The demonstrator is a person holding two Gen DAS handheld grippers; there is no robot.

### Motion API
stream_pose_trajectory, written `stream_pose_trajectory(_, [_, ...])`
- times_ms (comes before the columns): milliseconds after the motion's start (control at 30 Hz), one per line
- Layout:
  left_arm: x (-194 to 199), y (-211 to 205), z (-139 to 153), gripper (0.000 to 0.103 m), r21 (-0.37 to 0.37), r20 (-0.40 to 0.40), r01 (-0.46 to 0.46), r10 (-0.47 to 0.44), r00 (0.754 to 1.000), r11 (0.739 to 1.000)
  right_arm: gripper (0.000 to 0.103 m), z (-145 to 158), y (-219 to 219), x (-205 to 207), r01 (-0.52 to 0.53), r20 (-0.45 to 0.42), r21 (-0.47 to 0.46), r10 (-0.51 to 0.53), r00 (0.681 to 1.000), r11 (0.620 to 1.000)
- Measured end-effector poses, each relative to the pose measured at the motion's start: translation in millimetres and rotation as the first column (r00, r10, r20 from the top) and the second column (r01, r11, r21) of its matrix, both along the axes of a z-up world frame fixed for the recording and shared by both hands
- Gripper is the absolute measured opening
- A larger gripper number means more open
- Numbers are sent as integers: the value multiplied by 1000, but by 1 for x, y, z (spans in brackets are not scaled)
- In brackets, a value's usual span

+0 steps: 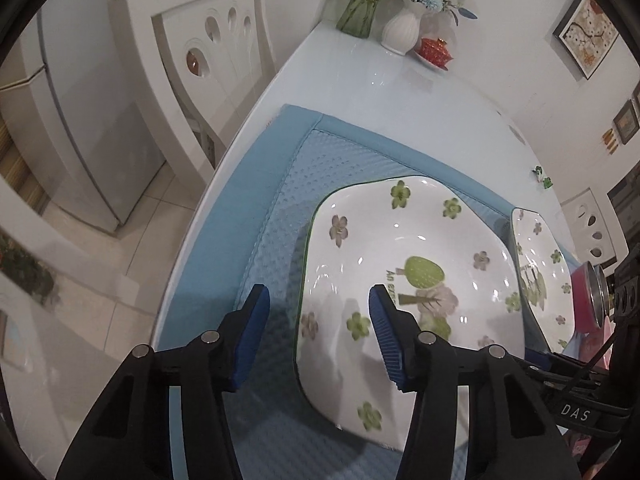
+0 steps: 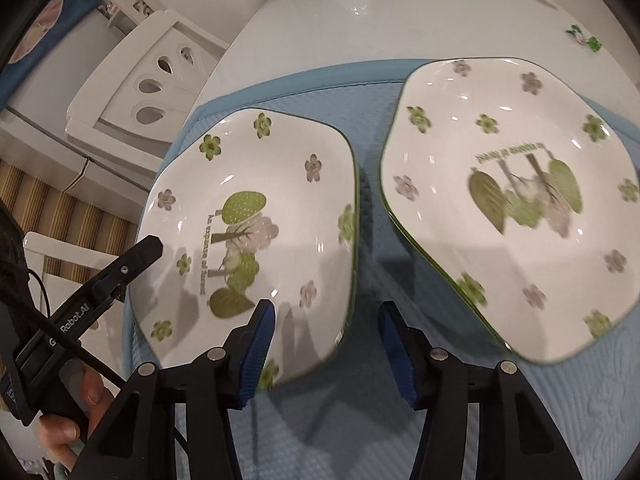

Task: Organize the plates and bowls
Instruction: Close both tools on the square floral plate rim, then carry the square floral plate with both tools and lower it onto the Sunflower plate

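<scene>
I am holding my left gripper (image 1: 318, 300) apart over the left plate's (image 1: 408, 280) near-left rim, gripping nothing. My right gripper (image 2: 327, 316) is hanging apart, empty, over the blue mat (image 2: 372, 120) between both plates; the right plate (image 2: 516, 200) is lying just beside the left one.

A glossy white table (image 1: 360, 92) is seen set against a white wall (image 1: 508, 20), with a blue mat (image 1: 280, 184) spread over its near end. At the far end, a glass vase (image 1: 358, 12) of stems, a white vase (image 1: 402, 32) of blue and white flowers and a red dish (image 1: 434, 50) are grouped together. A white chair (image 1: 208, 48) with teardrop cut-outs is drawn up at the table's left side. Framed pictures (image 1: 586, 34) are hung on the wall. A pale fridge (image 1: 80, 152) is stood on a light tiled floor (image 1: 132, 248). Ceiling light is reflected on the tabletop.
</scene>
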State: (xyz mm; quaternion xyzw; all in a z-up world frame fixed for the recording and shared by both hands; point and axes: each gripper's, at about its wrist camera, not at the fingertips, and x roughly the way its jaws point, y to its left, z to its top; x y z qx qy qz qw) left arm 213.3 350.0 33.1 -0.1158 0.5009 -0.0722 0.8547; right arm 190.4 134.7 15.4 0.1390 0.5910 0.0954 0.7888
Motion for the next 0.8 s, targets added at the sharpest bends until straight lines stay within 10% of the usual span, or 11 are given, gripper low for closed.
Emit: stream_pose_trajectory(800, [-13,-6,0,33,52,52,75,-78,996,996,35,21,34,-15,-215,183,-176,246,952,961])
